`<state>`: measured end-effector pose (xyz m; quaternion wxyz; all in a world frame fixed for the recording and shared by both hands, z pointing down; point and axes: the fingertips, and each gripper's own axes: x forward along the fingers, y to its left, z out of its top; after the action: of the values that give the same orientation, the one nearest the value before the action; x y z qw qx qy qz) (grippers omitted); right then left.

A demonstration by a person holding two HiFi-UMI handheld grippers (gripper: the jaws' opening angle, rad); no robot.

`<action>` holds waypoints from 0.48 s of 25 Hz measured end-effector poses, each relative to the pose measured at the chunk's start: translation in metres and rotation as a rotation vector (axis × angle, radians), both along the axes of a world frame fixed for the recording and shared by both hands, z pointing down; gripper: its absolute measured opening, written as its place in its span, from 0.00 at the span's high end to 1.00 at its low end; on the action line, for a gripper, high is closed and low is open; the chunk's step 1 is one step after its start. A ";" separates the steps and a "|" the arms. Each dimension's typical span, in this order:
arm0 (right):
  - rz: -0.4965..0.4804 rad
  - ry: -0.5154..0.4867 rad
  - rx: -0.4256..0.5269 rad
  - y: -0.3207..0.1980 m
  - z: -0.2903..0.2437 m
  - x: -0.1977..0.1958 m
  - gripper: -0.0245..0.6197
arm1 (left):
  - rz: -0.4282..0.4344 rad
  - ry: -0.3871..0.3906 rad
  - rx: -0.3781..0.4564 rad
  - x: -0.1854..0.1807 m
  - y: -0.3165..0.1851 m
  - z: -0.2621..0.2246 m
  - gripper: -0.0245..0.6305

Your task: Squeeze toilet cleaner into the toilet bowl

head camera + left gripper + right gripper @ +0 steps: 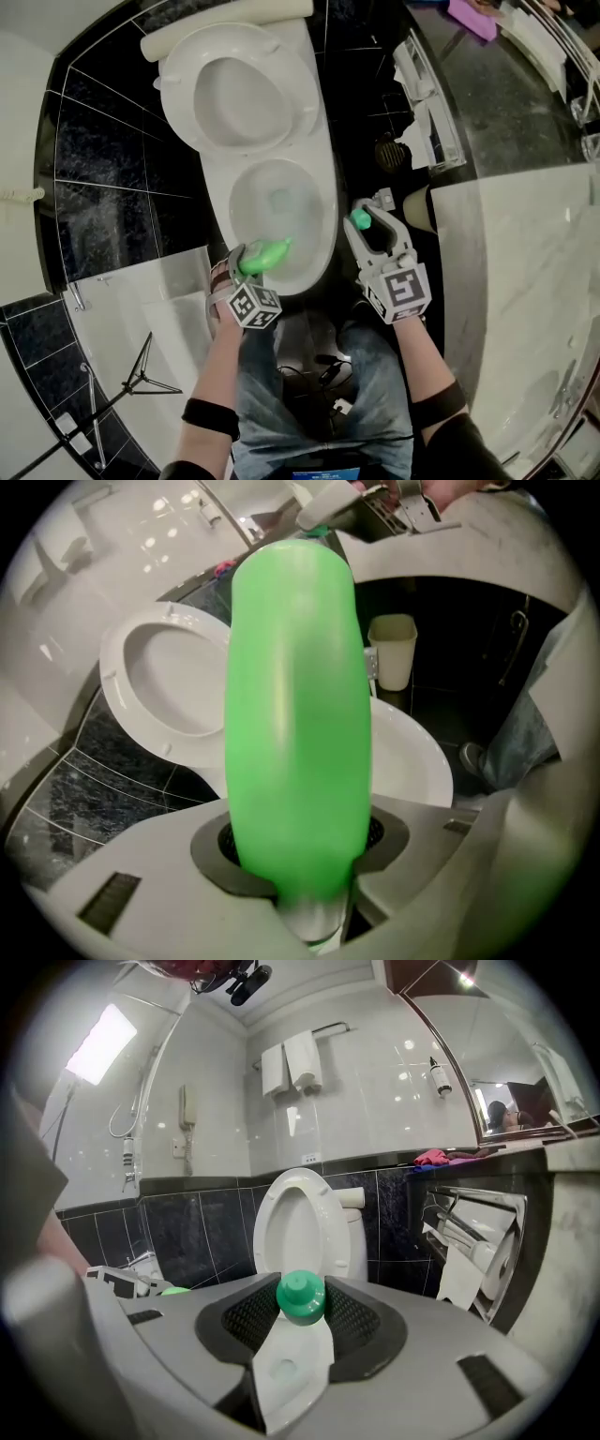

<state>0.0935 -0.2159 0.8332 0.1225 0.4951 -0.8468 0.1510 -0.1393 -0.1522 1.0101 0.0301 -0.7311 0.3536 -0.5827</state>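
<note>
Pinched the green cleaner bottle (pixel 295 714) by its body between the fingers of the left gripper (pixel 249 264), tilted over the near rim of the toilet bowl (pixel 327 239), and clamped its darker cap (pixel 301 1299), apparently off the bottle, in the fingers of the right gripper (pixel 302 1294) just beside the bowl.

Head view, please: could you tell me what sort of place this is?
A bathroom, perhaps a hotel's: a white toilet with its lid raised, towels hung high on the wall behind it, and toilet paper rolls mounted on the wall beside it.
</note>
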 end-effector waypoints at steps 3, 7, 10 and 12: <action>-0.009 -0.006 0.007 -0.001 -0.021 -0.006 0.73 | -0.052 0.104 -0.010 0.008 -0.001 -0.028 0.67; -0.028 -0.007 0.007 0.003 -0.052 -0.015 0.73 | -0.122 0.217 -0.009 0.021 -0.004 -0.085 0.67; -0.043 -0.010 0.001 0.004 -0.076 -0.022 0.73 | -0.132 0.291 -0.002 0.027 -0.005 -0.119 0.67; -0.058 -0.015 0.001 0.005 -0.092 -0.027 0.73 | -0.159 0.355 0.001 0.030 -0.007 -0.147 0.67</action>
<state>0.0668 -0.2105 0.7408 0.1203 0.4695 -0.8616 0.1507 -0.1092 -0.1595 0.8629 -0.0786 -0.7922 0.4101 -0.4450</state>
